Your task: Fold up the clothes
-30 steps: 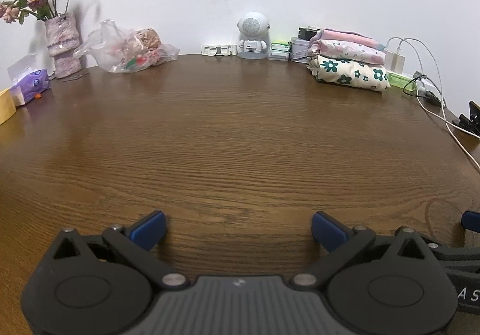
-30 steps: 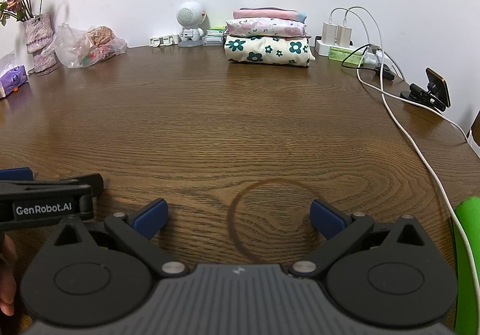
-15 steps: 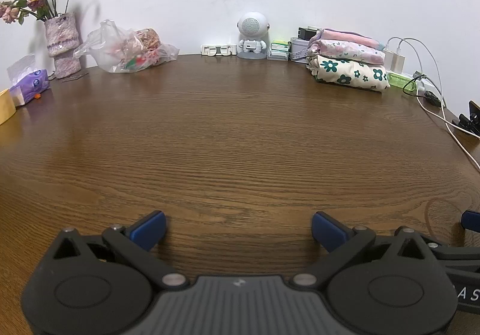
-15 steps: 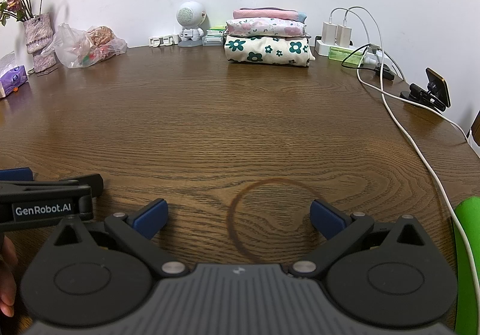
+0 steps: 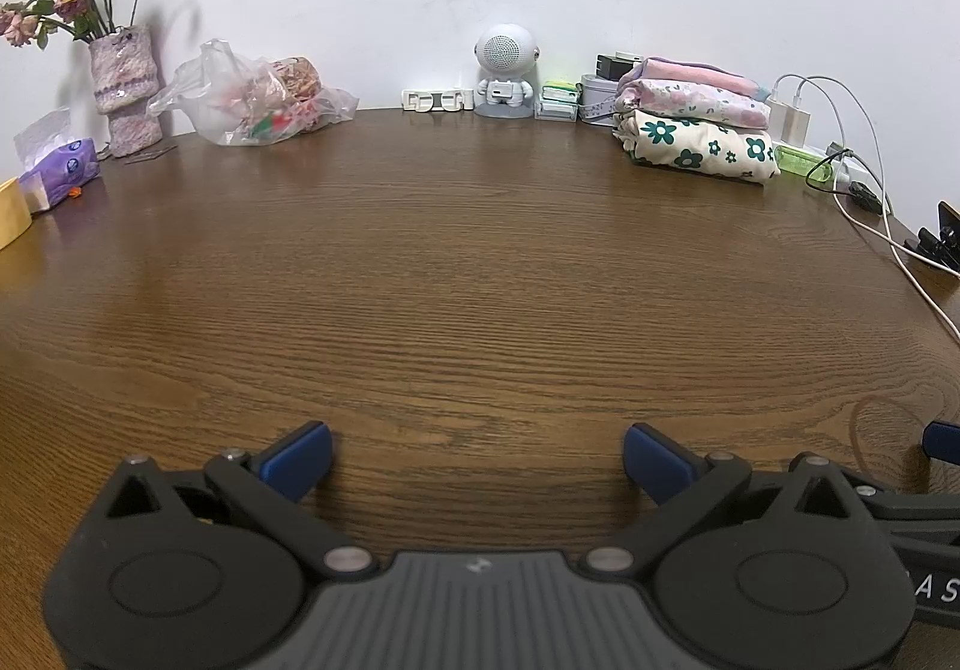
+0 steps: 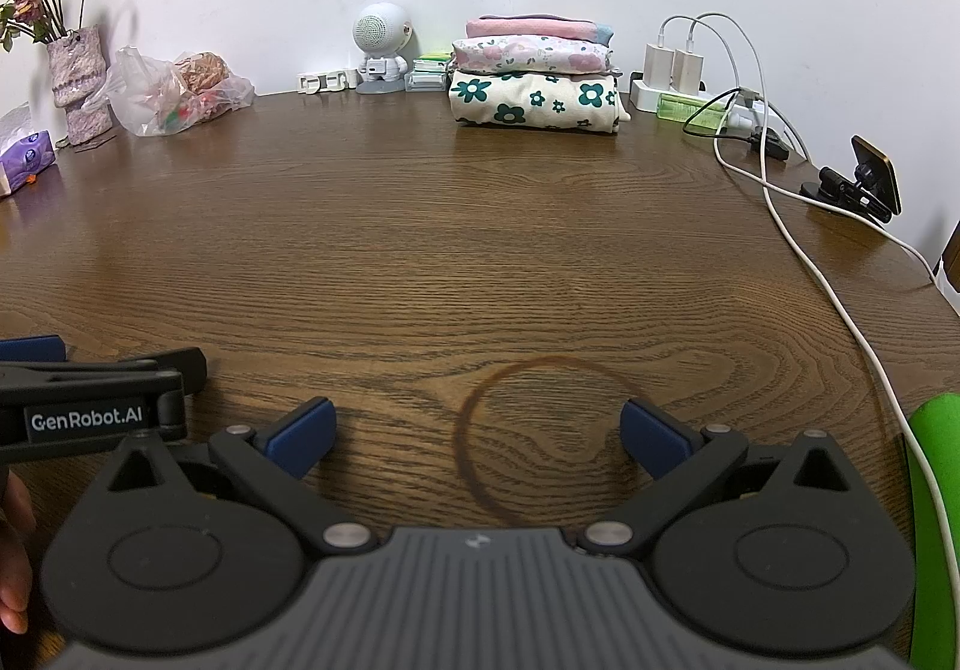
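Wooden bench [image 6: 420,250], dark and grained, lying bare between both tongs and the folded clothes [image 6: 536,81]. Left tongs [image 5: 477,457] and right tongs [image 6: 477,433] resting wide and holding nothing at the near edge. Soft floral stack sitting at the far edge, long axis along the wall, nearer the right tongs. Probably waiting for another garment.
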